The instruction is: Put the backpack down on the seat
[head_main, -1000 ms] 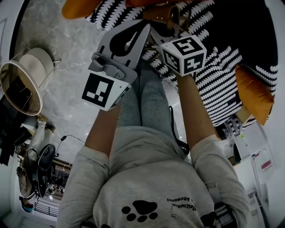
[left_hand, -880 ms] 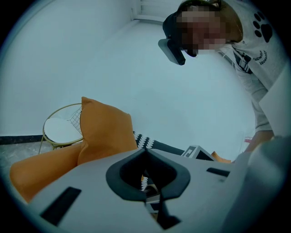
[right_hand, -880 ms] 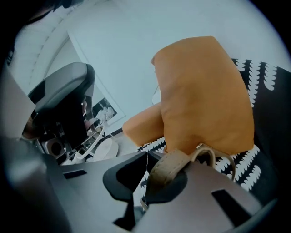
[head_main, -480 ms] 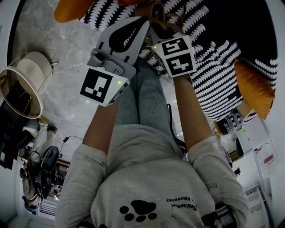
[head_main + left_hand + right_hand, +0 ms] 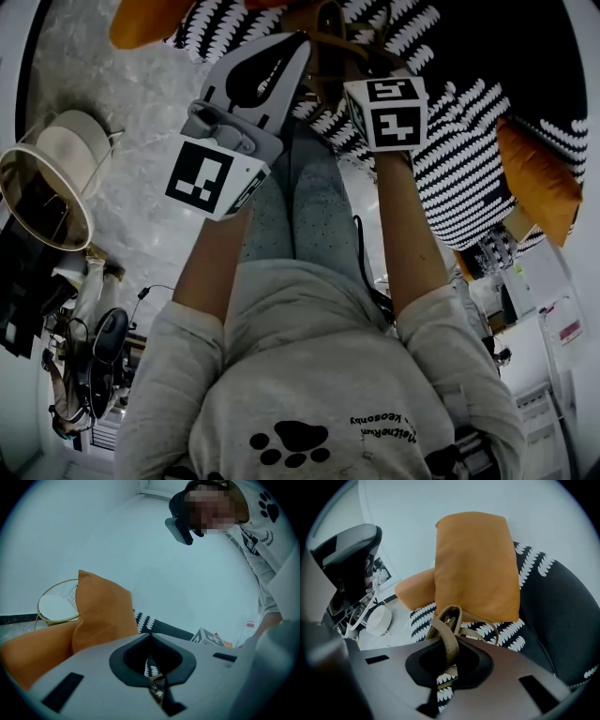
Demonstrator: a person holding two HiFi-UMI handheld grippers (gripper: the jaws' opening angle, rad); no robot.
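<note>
Head view shows the right gripper [image 5: 449, 644] tipped further down toward the seat [image 5: 553, 611] than a second ago. Its cube now faces the camera more squarely and has shifted a little, while the left gripper [image 5: 151, 637] sits almost where it was. I judge that the backpack [image 5: 328, 28] is being lowered and the put-down is close, though nothing has been let go yet. The right fingers are clenched on the tan strap [image 5: 446, 618], which loops up through them with its buckle showing. Thinner straps trail onto the black-and-white seat just in front of the upright cushion. The bag's body is mostly hidden under the grippers, low over the front of the seat, and I cannot tell whether it rests there yet. The left fingers are closed tip to tip. A scrap of tan shows through their gap, but I cannot tell whether they pinch it. By count there are two grippers, one backpack, one seat, two orange cushions [image 5: 476, 564] (one standing, one lying beside it) and one wire stand [image 5: 56, 607] on the floor.
</note>
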